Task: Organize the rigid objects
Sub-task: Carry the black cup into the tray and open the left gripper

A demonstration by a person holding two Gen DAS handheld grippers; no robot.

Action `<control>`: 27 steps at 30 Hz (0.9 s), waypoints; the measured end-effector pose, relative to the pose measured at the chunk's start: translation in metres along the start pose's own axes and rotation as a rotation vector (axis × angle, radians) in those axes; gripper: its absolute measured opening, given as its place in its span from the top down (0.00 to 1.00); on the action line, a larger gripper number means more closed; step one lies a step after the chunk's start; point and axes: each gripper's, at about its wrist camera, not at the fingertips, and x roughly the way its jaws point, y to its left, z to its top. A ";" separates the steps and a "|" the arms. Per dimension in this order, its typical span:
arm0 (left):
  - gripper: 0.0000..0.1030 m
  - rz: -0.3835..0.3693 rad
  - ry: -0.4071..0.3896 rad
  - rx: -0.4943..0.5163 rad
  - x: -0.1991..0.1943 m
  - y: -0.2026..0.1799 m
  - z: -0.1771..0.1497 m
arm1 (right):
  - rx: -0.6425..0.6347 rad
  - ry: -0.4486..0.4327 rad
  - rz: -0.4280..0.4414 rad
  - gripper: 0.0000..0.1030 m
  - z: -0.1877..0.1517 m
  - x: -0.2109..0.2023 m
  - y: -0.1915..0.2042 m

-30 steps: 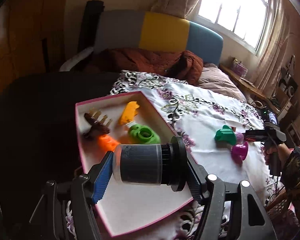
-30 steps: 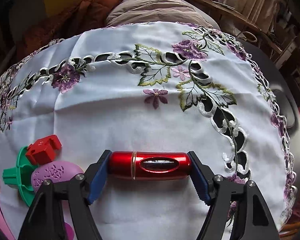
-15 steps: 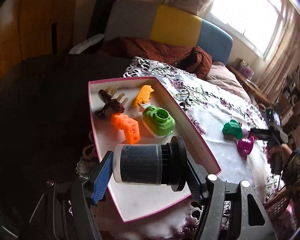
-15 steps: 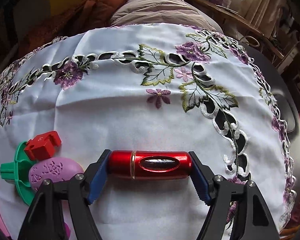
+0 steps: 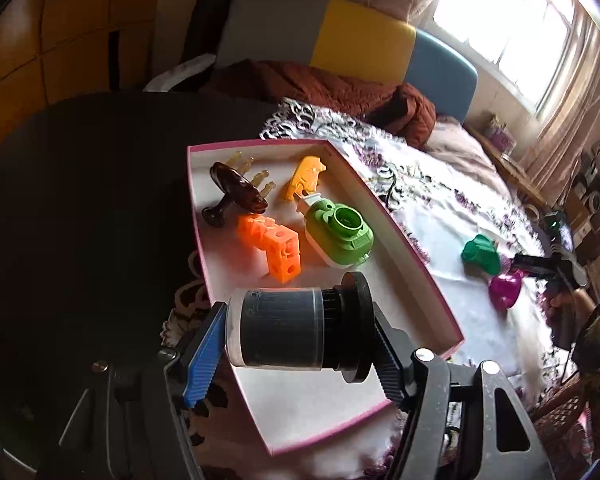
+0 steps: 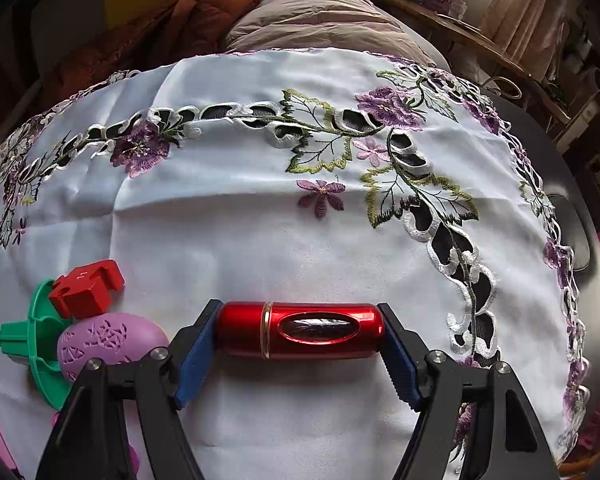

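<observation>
My left gripper (image 5: 298,336) is shut on a black cylinder with a wide cap (image 5: 292,328), held sideways above the near part of a pink-rimmed white box (image 5: 416,264). Inside the box lie an orange block piece (image 5: 270,246), a green toy camera (image 5: 340,234), a yellow piece (image 5: 304,176) and a dark brown comb (image 5: 238,192). My right gripper (image 6: 298,340) is shut on a red metal cylinder (image 6: 300,334), held crosswise just over the embroidered white cloth (image 6: 260,240). The right gripper also shows far right in the left wrist view.
On the cloth to the left of the right gripper lie a green disc piece (image 6: 36,344), a red block (image 6: 86,288) and a purple egg shape (image 6: 108,342). A green piece (image 5: 480,254) and a magenta piece (image 5: 506,290) sit on the cloth right of the box. A bed lies beyond.
The left gripper has sunk and swung with the black cylinder over the box, so the box and its toys now sit more centred and larger. The right gripper has stayed put.
</observation>
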 end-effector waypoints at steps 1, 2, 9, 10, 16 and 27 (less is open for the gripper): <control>0.34 0.012 0.005 0.010 0.004 -0.001 0.002 | 0.000 0.000 -0.001 0.28 0.000 0.000 0.000; 0.34 0.022 0.008 0.022 0.009 -0.002 0.004 | 0.001 0.000 -0.001 0.28 0.000 0.000 0.000; 0.34 0.085 0.041 0.111 0.044 -0.011 0.014 | -0.001 0.000 -0.001 0.28 0.000 0.000 0.000; 0.34 0.090 0.046 0.110 0.048 -0.010 0.015 | -0.001 0.000 -0.001 0.28 0.000 0.000 0.000; 0.33 0.167 0.031 0.119 0.062 -0.001 0.023 | -0.005 0.000 -0.004 0.28 0.001 0.000 0.001; 0.20 0.180 -0.023 0.091 0.035 -0.004 0.012 | -0.007 -0.001 -0.008 0.28 0.001 0.000 0.002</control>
